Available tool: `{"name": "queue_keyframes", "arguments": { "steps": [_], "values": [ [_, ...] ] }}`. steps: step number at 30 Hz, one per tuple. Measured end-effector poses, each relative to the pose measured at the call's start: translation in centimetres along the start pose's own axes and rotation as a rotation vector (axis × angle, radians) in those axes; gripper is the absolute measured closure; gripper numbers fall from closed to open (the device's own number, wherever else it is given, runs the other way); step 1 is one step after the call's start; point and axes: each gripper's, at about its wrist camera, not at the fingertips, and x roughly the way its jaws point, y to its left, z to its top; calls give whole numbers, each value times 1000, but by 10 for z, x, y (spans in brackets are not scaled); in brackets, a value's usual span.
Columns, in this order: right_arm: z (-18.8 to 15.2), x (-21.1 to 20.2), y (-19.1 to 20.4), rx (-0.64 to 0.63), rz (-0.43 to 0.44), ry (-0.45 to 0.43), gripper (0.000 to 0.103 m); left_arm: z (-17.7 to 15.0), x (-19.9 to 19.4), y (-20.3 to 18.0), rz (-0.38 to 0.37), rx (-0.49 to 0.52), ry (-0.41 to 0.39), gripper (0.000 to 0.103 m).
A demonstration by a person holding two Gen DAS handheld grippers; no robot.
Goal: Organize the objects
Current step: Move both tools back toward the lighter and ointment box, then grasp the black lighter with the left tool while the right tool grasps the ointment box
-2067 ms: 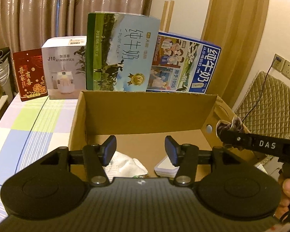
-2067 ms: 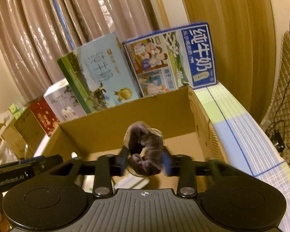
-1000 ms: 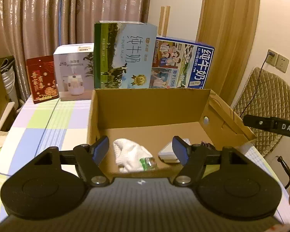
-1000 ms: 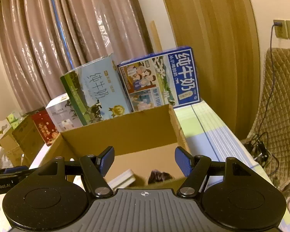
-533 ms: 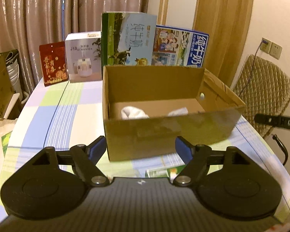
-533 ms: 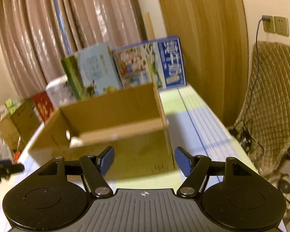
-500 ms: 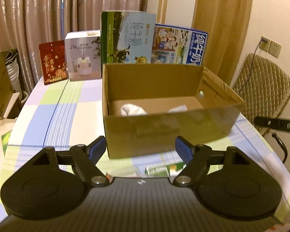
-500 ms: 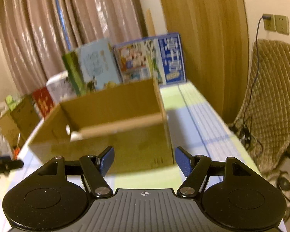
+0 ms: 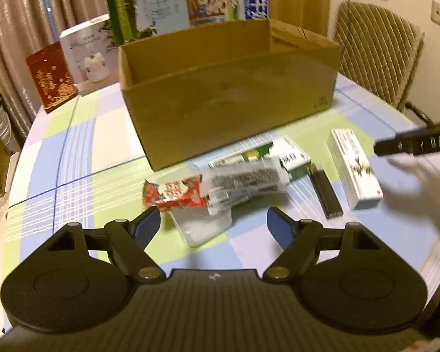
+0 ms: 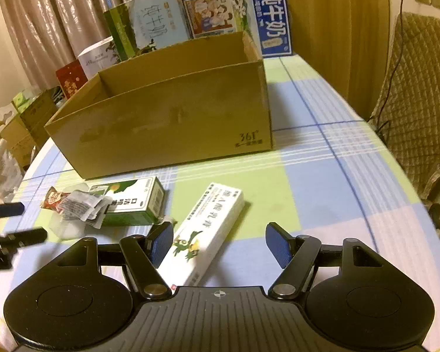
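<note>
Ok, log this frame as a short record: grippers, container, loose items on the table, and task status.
left gripper: open, empty, over the loose pile
right gripper: open, empty, by the white box
container: cardboard box, upright, open top, contents hidden
loose items: white box, green carton, red packet, clear wrapper, black lighter
surface: checked tablecloth
status: five items outside the box
</note>
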Motion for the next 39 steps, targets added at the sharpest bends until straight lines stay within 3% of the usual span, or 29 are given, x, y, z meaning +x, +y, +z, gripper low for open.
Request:
{"name": "queue_keyframes", "arguments": {
  "steps": [17, 20, 22, 28, 30, 37, 39],
  "values": [
    [-2, 45, 20, -30, 20, 105, 36, 2, 19, -26, -89, -45, 13, 27],
    [-5, 49, 19, -35, 9, 122, 45, 5, 21, -31, -96, -52, 14, 28],
    [-5, 46, 16, -25, 5, 126, 58, 7, 23, -35, -101, -50, 13, 28],
    [-7, 33, 5, -31, -67, 123, 67, 11, 34, -52, -138, -66, 11, 32],
    [-7, 31, 1, -27, -87, 119, 67, 11, 39, -63, -143, -59, 11, 46],
    [-4, 30, -14, 16, -86, 104, 66, 11, 62, -89, -168, -37, 32, 55],
    [-3, 30, -17, 23, -85, 101, 66, 12, 68, -93, -168, -35, 40, 63]
  ]
}}
